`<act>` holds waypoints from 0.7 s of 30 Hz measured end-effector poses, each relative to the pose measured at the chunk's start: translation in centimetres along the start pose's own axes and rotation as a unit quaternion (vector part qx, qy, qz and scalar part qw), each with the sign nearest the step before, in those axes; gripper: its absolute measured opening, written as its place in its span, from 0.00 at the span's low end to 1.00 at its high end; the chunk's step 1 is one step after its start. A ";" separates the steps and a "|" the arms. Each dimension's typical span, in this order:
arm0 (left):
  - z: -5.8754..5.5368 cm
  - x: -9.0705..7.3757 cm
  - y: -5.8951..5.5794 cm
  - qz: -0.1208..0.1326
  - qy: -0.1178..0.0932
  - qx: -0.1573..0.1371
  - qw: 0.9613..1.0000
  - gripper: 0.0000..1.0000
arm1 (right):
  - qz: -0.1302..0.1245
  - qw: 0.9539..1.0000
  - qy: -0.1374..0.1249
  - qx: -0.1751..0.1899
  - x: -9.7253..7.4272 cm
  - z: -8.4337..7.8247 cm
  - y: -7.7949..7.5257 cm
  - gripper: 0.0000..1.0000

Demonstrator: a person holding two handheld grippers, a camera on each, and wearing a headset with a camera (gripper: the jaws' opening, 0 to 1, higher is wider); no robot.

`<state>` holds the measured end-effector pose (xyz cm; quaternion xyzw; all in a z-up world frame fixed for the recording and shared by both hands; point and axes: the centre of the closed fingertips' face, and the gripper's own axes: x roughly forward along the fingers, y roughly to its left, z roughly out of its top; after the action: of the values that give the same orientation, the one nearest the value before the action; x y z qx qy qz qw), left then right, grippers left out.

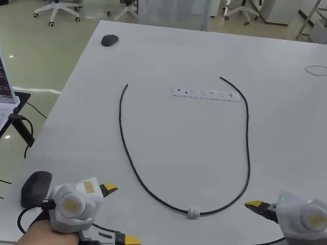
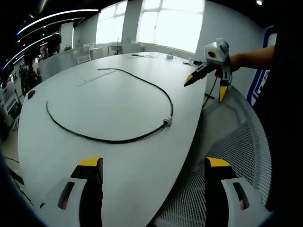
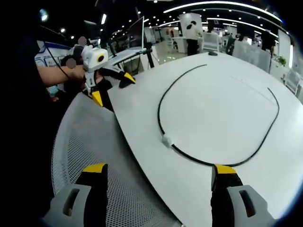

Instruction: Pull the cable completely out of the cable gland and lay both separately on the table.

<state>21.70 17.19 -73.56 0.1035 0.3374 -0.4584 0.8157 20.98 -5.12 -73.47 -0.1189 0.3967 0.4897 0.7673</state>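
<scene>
A long black cable lies in a U shape on the white table. A small pale cable gland sits threaded on it at the bottom of the U, close to the near edge. My left gripper hovers open at the near left, off the table edge and left of the gland. At the near right, my right gripper is open too. From the left gripper, the gland and cable lie ahead, with the right gripper beyond. The right gripper faces the gland and the left gripper.
A white power strip lies inside the top of the U. One black mouse rests at the far left and another by my left hand. A thin wire loop is at the far right. A mesh chair seat sits below the near edge.
</scene>
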 end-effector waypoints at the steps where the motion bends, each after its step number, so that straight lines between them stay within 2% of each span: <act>1: 0.0 0.0 0.0 -0.001 0.001 0.003 1.000 0.88 | 0.000 1.000 0.001 -0.001 0.0 0.0 0.0 0.91; 5: -0.3 -0.1 -0.3 -0.007 0.009 0.007 1.000 0.85 | 0.001 1.000 0.003 -0.003 0.2 0.1 0.1 0.90; 13: -0.7 0.2 -0.8 -0.013 0.015 0.007 1.000 0.84 | 0.002 1.000 0.007 0.000 0.2 0.1 0.3 0.89; 16: -0.7 0.2 -0.8 -0.013 0.018 0.007 1.000 0.84 | 0.001 1.000 0.009 0.000 0.2 -0.1 0.4 0.89; 21: -0.4 0.0 -0.4 -0.009 0.012 0.003 1.000 0.84 | 0.002 1.000 0.011 0.002 0.1 -0.3 0.5 0.89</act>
<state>21.22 17.15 -73.84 0.1082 0.3465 -0.4659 0.8070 20.42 -4.96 -73.65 -0.1219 0.4066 0.4887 0.7622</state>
